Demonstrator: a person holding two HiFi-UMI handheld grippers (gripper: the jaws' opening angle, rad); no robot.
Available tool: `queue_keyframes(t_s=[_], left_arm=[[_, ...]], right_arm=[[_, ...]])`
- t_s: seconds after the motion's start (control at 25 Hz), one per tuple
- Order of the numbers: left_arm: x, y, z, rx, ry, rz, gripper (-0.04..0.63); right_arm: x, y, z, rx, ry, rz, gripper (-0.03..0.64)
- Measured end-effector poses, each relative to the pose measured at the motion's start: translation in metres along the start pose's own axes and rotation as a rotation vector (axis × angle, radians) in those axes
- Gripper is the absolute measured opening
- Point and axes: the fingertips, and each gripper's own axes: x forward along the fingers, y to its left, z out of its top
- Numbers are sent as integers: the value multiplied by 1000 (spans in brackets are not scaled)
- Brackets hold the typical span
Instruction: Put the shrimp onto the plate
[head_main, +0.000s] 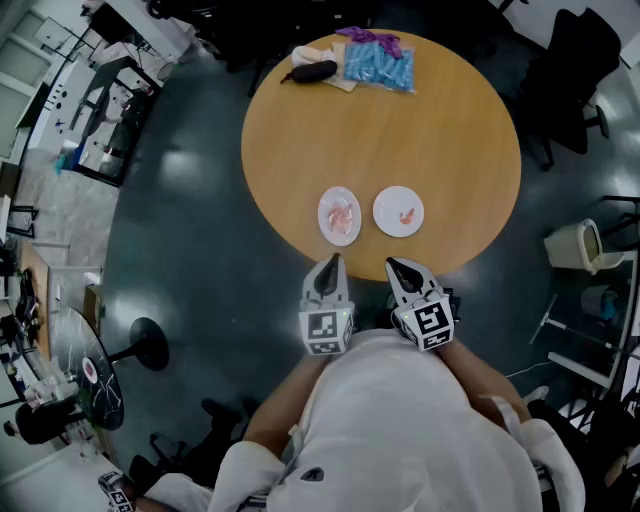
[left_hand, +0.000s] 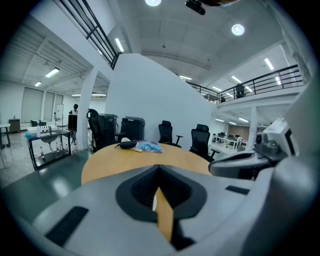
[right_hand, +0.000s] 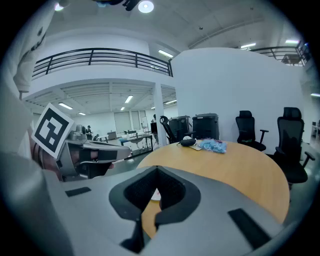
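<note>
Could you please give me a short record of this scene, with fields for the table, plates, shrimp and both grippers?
table: round, wooden
left plate: holds several shrimp
right plate: holds one shrimp
far side: blue bag, black object
left gripper: shut, empty, at the table's near edge
right gripper: shut, empty, at the near edge

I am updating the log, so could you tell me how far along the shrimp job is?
Done: one shrimp lies on the right plate. In hand: nothing; the left tool and right tool are shut, empty, at the table edge. Left: the pile on the left plate.
</note>
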Motion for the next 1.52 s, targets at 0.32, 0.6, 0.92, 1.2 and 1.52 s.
queue_keyframes(t_s=[0.32,0.6,0.92,1.2,1.52], left_arm=[[-2,-6,-3,7,4,7,8],[0,-12,-10,10,30,41,8],[-1,-2,-9,-23,30,131,8],[32,35,-18,-36,62,81,8],[80,74,-21,-12,114,-41,8]], right_arm=[[-2,1,-3,15,4,16,15],[-5,0,-5,-4,12,43,15],[10,-11,0,32,34,5,15],[71,-13,-14,107,122,-66,15],[154,-23,-62,200,342,-167,17]])
